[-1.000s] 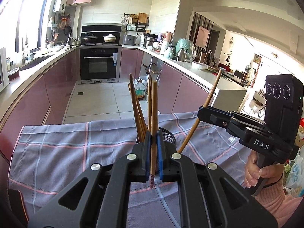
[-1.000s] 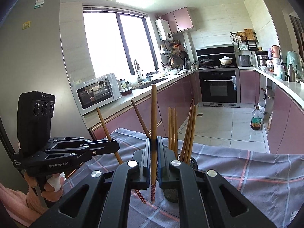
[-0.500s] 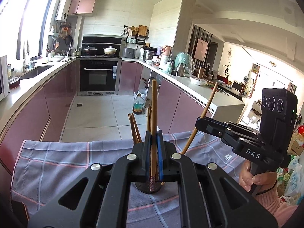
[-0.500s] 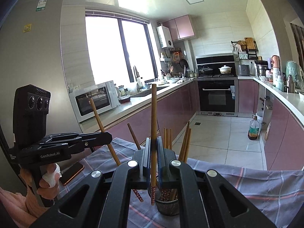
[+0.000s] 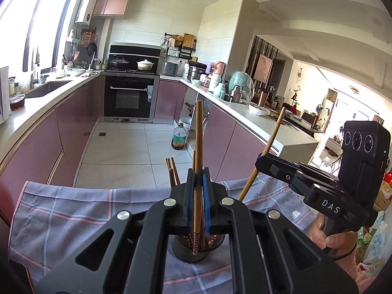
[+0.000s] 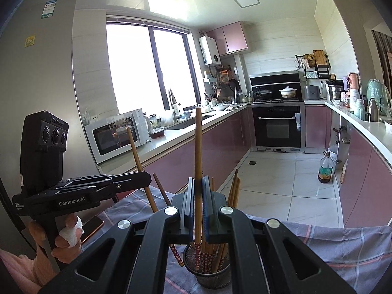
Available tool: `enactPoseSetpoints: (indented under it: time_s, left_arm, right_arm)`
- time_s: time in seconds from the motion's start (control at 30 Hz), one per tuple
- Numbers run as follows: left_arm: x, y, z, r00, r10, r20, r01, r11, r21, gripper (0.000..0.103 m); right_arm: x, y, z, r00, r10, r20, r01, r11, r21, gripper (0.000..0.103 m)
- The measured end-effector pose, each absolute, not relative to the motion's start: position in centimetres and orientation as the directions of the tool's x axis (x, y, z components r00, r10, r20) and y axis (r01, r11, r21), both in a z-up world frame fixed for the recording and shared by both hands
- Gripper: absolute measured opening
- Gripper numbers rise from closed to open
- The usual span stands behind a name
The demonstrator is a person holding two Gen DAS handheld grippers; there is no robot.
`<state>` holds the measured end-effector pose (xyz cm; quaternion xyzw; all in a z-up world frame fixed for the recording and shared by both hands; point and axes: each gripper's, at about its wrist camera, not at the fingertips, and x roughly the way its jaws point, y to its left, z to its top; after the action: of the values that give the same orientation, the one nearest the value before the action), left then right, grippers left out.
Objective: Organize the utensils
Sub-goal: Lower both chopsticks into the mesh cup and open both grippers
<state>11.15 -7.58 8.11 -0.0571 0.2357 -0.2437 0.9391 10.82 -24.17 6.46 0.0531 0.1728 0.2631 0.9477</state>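
Note:
A black mesh cup (image 5: 193, 252) (image 6: 210, 272) holding several wooden chopsticks stands on a checked grey cloth (image 5: 73, 210) (image 6: 343, 240). My left gripper (image 5: 198, 178) (image 6: 143, 177) is shut on one upright chopstick (image 5: 199, 142) (image 6: 137, 154). Its patterned lower end hangs at the cup's rim; whether it is inside, I cannot tell. My right gripper (image 6: 198, 186) (image 5: 261, 163) is shut on another chopstick (image 6: 198, 147) (image 5: 268, 147), whose patterned end reaches down into the cup. A hand (image 5: 328, 235) (image 6: 63, 240) holds each gripper's handle.
A phone (image 6: 94, 224) lies on the cloth under the left gripper. Pink kitchen cabinets and counters run along both sides, with an oven (image 5: 129, 98) at the far end. An oil bottle (image 5: 178, 138) stands on the tiled floor beyond the table edge.
Both grippers have risen with their chopsticks still clamped. The mesh cup now sits lower in both views, and the chopsticks' patterned ends have come up toward its rim.

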Motion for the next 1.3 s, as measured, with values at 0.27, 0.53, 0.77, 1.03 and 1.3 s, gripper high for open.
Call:
enactPoseSetpoints:
  time_s: [0.27, 0.53, 0.77, 1.03, 1.3]
  left_arm:
    - [11.9, -8.0, 7.4, 0.759, -0.483, -0.437, 0.427, 0.876, -0.225, 0.007]
    - [12.2, -8.2, 6.7, 0.749, -0.474, -0.463, 0.422, 0.88, -0.218, 0.007]
    - [12.7, -8.6, 5.8, 0.734, -0.467, -0.493, 0.418, 0.883, -0.214, 0.007]
    - [13.7, -8.5, 4.3, 0.711, -0.463, -0.529, 0.408, 0.885, -0.225, 0.007]
    - [13.8, -7.3, 5.4, 0.707, -0.515, -0.484, 0.436, 0.857, -0.274, 0.007]
  right_arm:
    - [12.1, -23.7, 5.9, 0.806, 0.499, -0.318, -0.462, 0.867, 0.186, 0.005]
    - [13.2, -23.0, 5.3, 0.807, 0.475, -0.35, -0.443, 0.88, 0.172, 0.005]
    - [14.0, -22.5, 4.2, 0.799, 0.464, -0.382, -0.434, 0.885, 0.166, 0.005]
    - [14.0, -22.1, 3.4, 0.789, 0.458, -0.41, -0.431, 0.888, 0.162, 0.005]
    - [14.0, -22.6, 3.0, 0.786, 0.457, -0.415, -0.426, 0.888, 0.171, 0.005]
